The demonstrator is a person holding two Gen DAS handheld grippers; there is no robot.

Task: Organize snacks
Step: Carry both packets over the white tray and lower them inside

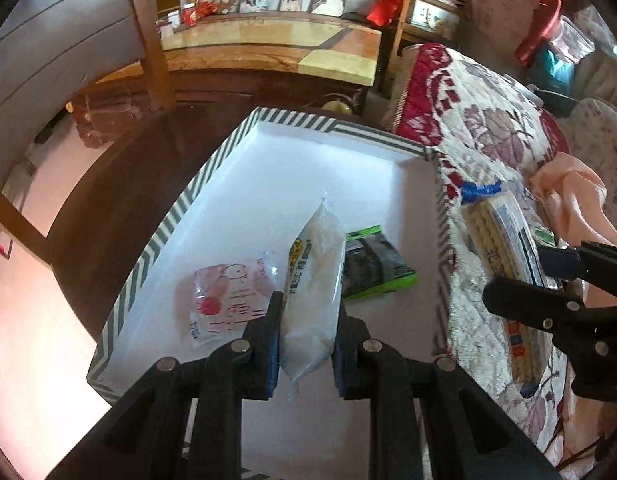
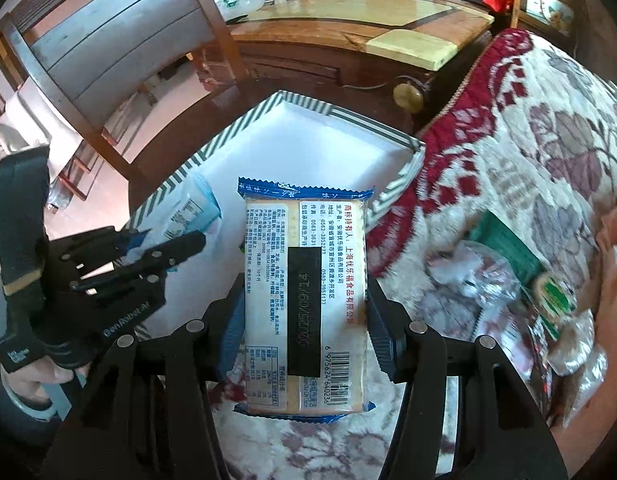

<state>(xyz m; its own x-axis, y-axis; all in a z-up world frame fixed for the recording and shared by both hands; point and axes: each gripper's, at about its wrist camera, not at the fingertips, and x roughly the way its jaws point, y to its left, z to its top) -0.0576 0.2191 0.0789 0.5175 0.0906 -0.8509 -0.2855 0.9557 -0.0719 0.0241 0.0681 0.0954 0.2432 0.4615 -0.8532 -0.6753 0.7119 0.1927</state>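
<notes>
Holding one snack per claw. Left gripper [image 1: 308, 320] pinches a clear white snack bag [image 1: 314, 288] by its sides, pads pressed on it, bag hanging over the white floor of the striped tray [image 1: 156, 240]. Right gripper [image 2: 304, 320] clamps a blue-edged cracker pack [image 2: 304, 300] across its width, back label facing the camera, over the tray's near right rim and the floral blanket [image 2: 548, 140].

In the tray: pink strawberry packet [image 1: 224, 300] left of the held bag, green-and-black packet [image 1: 372, 264] right of it, both lying flat and well apart from the far wall. Tray sits on a dark wooden table [image 1: 120, 184], its right edge against the blanket.

Right of the cracker pack, on the blanket: a loose pile of wrapped snacks [image 2: 528, 292], blurred, can't tell which kinds.
</notes>
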